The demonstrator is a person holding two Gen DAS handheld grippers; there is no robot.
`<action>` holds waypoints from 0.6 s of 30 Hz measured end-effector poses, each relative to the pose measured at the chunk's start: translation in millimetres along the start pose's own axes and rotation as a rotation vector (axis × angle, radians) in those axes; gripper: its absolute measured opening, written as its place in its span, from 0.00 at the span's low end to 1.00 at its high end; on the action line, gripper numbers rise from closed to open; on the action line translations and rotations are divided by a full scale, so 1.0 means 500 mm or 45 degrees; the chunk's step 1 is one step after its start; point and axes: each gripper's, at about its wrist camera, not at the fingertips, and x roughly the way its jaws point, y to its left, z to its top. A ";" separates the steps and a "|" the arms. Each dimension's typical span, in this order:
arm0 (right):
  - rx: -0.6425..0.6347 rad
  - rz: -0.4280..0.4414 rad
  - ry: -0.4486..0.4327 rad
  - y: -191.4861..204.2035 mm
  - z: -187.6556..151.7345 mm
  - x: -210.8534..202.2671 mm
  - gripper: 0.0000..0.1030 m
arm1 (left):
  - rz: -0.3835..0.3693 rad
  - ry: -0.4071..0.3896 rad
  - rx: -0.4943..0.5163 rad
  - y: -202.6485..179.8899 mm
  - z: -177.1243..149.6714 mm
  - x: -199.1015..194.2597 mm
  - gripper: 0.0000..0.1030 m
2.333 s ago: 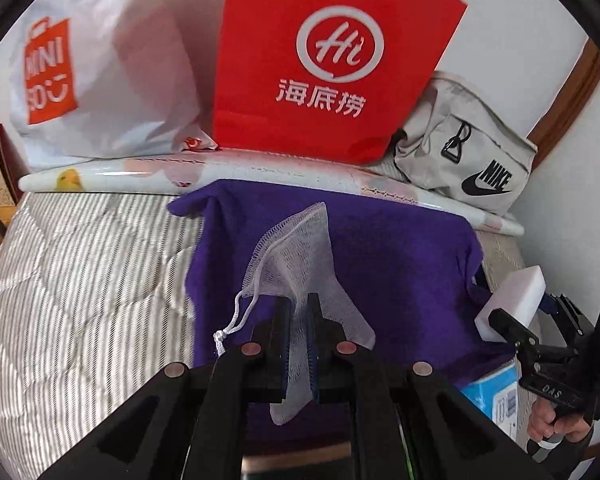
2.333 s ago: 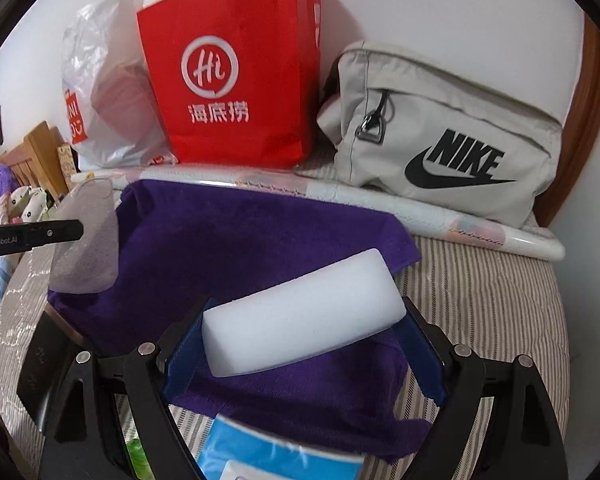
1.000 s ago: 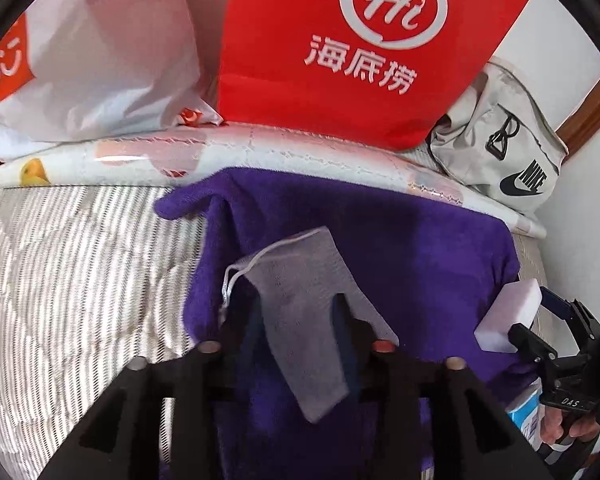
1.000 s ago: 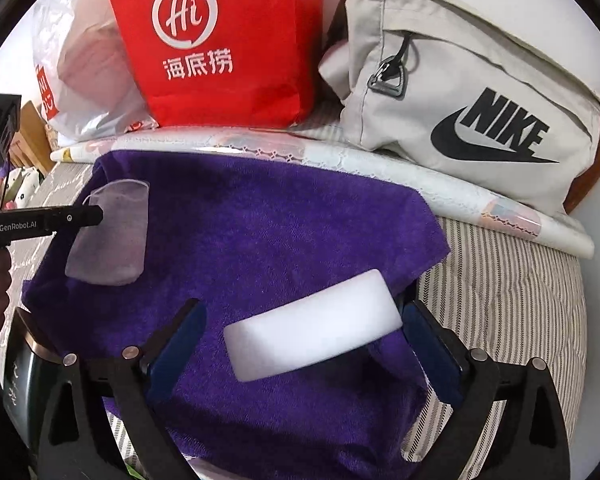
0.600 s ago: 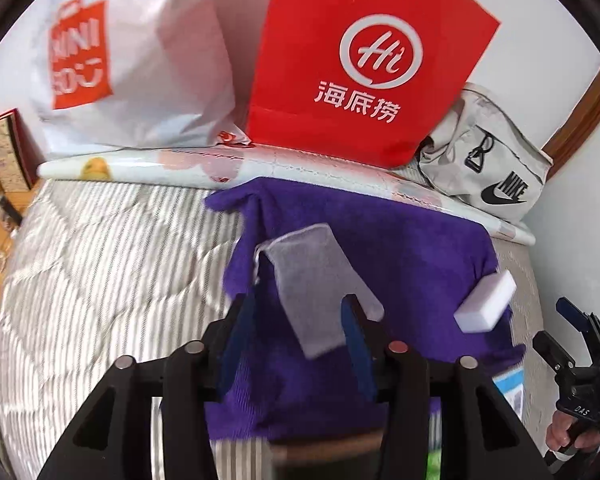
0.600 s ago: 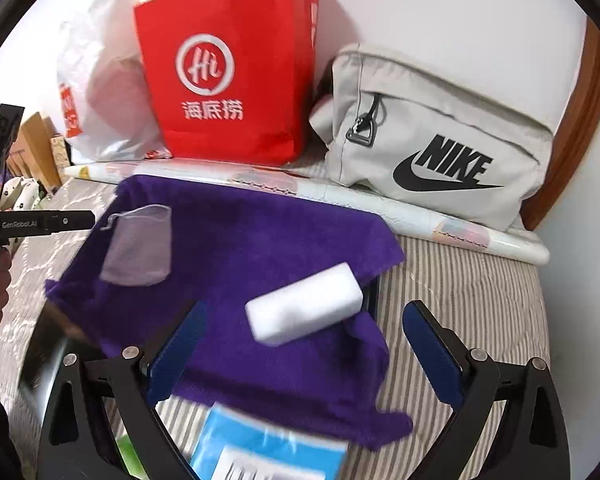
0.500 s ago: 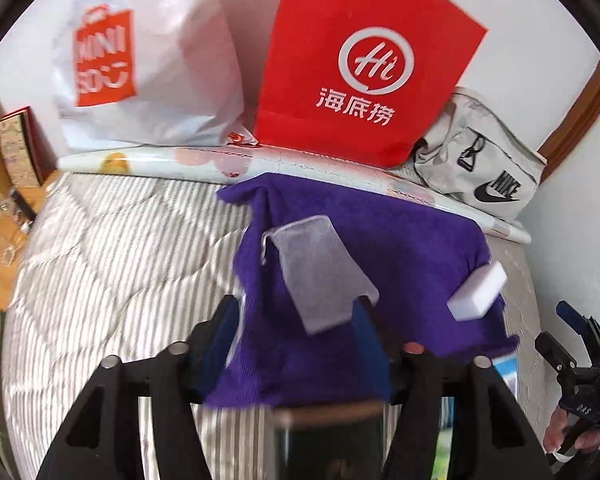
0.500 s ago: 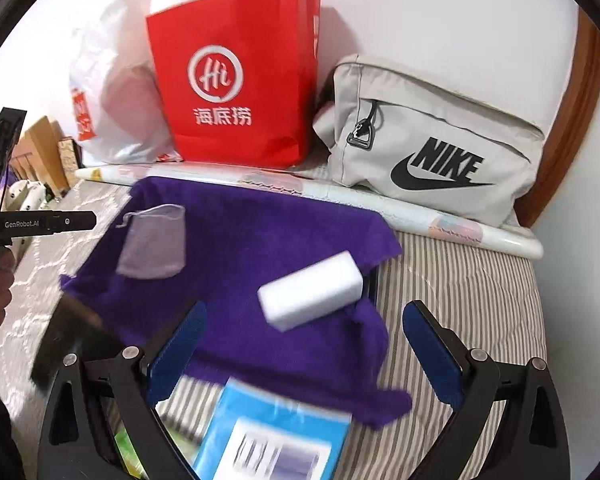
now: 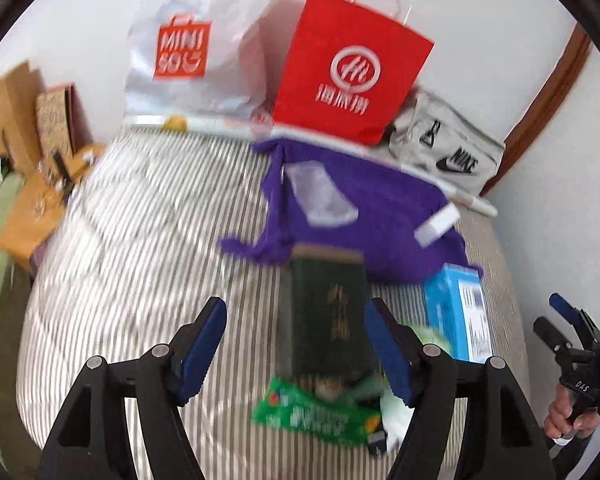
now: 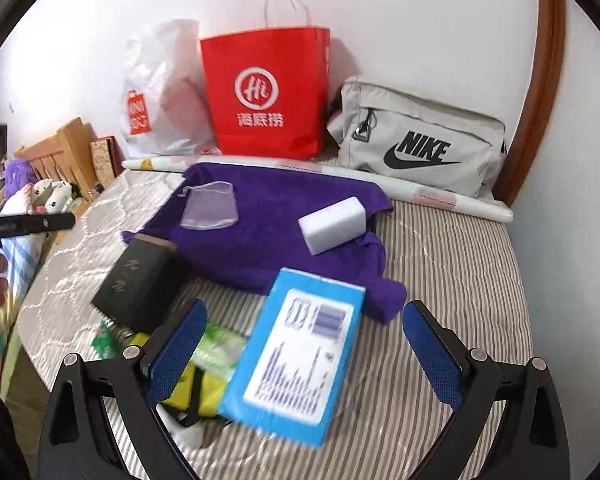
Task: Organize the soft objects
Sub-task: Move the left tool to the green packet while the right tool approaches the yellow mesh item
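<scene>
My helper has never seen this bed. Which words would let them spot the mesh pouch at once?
Find the purple towel spread before the red paper bag. Two pale things lie on it: the mesh pouch is the flat, see-through one with a drawstring, not the solid white sponge block.

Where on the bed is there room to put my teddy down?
Bare striped mattress lies right of the purple towel, below the Nike bag. Near the blue box and dark book it is crowded.
</scene>
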 end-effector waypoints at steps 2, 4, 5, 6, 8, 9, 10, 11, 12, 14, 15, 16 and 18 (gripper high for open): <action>-0.003 0.013 -0.015 0.013 -0.015 -0.023 0.95 | -0.020 0.015 -0.007 0.008 -0.029 -0.009 0.68; -0.009 0.021 -0.024 0.024 -0.030 -0.040 0.95 | 0.006 0.007 -0.007 0.014 -0.060 -0.019 0.66; -0.012 0.024 -0.027 0.029 -0.039 -0.047 0.95 | 0.028 0.008 -0.005 0.017 -0.073 -0.022 0.66; -0.012 0.026 -0.027 0.036 -0.049 -0.054 0.95 | 0.053 0.005 -0.005 0.022 -0.091 -0.025 0.66; -0.008 0.033 -0.019 0.045 -0.067 -0.064 0.95 | 0.077 0.002 -0.005 0.029 -0.117 -0.028 0.66; -0.007 0.038 -0.018 0.047 -0.075 -0.070 0.95 | 0.087 0.013 -0.005 0.032 -0.133 -0.027 0.66; -0.005 0.043 -0.020 0.050 -0.083 -0.075 0.95 | 0.088 0.025 -0.004 0.034 -0.143 -0.024 0.66; -0.002 0.050 -0.021 0.054 -0.092 -0.080 0.95 | 0.084 0.036 -0.002 0.035 -0.153 -0.021 0.66; -0.002 0.053 -0.019 0.057 -0.096 -0.082 0.95 | 0.068 0.050 -0.007 0.037 -0.168 -0.016 0.66; -0.005 0.054 -0.011 0.065 -0.110 -0.082 0.95 | 0.038 0.070 -0.025 0.038 -0.189 -0.009 0.66; -0.006 0.054 -0.009 0.067 -0.114 -0.081 0.95 | 0.017 0.082 -0.035 0.038 -0.201 -0.003 0.66; -0.009 0.056 -0.005 0.071 -0.120 -0.080 0.95 | 0.004 0.091 -0.044 0.038 -0.211 0.002 0.66; -0.020 0.060 0.004 0.077 -0.133 -0.076 0.95 | -0.010 0.114 -0.057 0.033 -0.232 0.017 0.66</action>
